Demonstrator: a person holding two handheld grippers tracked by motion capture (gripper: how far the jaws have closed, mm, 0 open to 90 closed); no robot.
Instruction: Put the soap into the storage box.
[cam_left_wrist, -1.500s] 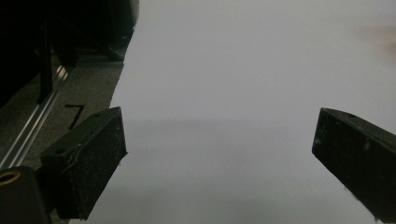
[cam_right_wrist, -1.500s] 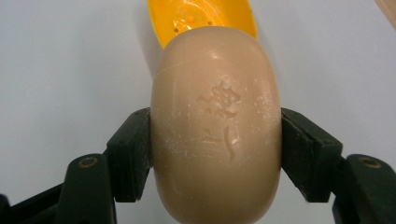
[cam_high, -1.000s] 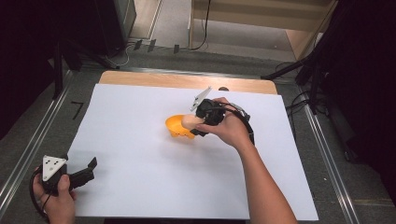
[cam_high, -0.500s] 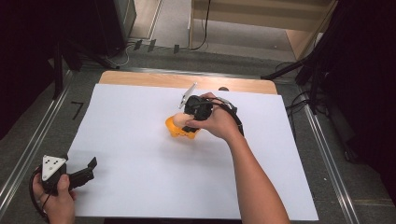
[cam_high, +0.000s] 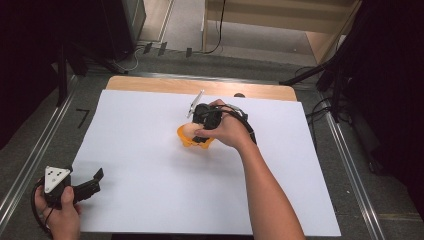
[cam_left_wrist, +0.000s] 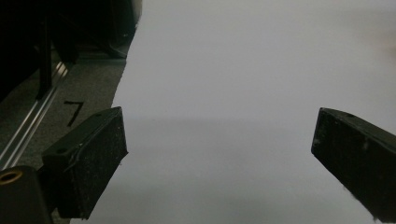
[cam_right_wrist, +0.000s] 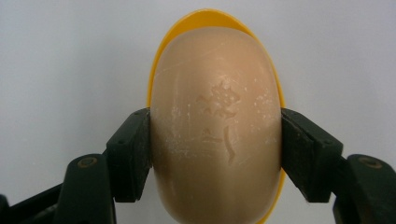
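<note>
We see soap (cam_right_wrist: 217, 130) lower end cut by frame edge; yellow dish (cam_right_wrist: 205, 18) mostly hidden behind soap; stamped mark illegible.

A black "7"-like mark (cam_left_wrist: 74, 112) stands on the grey floor (cam_left_wrist: 88, 88) beside the sheet.

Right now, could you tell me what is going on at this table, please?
A person works with a gripper in each hand. The right gripper is shut on a pale beige oval bar of soap, holding it over a shallow orange plastic dish near the middle of the white sheet on the table. Whether the soap touches the dish I cannot tell. The left gripper is open with nothing between its jaws, at the sheet's near left corner.
</note>
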